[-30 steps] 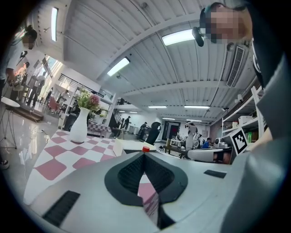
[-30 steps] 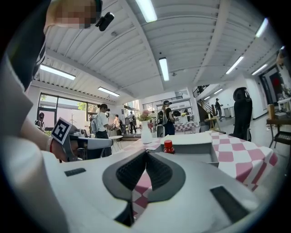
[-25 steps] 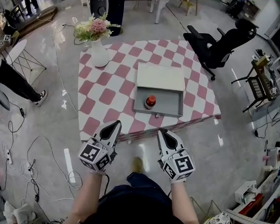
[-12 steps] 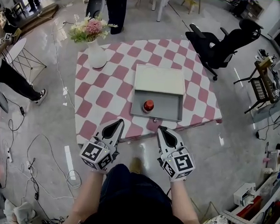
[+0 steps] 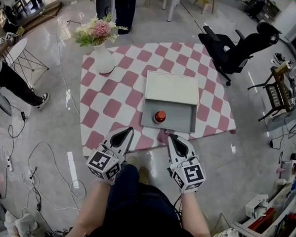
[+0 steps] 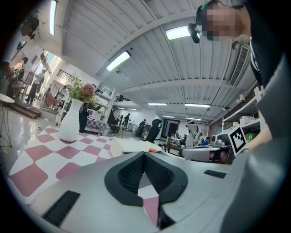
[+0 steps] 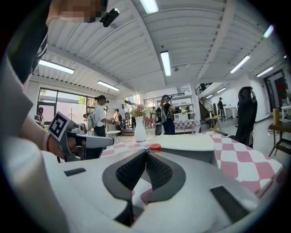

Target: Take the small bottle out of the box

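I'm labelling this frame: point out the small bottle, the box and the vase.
small bottle (image 5: 160,115), head view, red cap.
box (image 5: 181,118), head view, bare grey floor.
vase (image 5: 104,61), head view, white body.

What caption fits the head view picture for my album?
Left gripper and right gripper, both shut, point toward an open grey box holding a small red-capped bottle.

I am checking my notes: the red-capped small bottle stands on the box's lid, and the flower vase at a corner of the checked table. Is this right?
No: the head view shows the small bottle inside the open box, not on its lid. The flower vase is at a corner of the checked table.
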